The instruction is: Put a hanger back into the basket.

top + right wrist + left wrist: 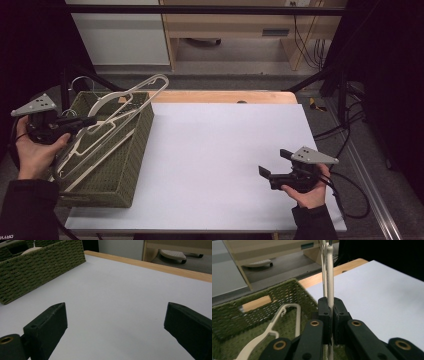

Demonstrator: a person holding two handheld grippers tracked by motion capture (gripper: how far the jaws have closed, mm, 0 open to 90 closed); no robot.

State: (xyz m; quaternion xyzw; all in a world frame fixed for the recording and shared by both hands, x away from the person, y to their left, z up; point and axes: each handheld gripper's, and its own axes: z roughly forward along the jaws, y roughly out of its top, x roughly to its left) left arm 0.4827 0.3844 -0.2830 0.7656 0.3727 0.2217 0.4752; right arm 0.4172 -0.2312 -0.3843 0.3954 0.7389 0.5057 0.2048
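A: What is held at the left of the high view?

B: A cream plastic hanger [131,97], slim and long, pinched in the left gripper [92,121]. It slants from lower left to upper right, its far end sticking out past the rim of the green woven basket [131,165].

A: And in the left gripper view?

B: Its bar [330,275] rises straight up from between the closed jaws. A second cream hanger [274,326] lies flat in the basket at lower left.
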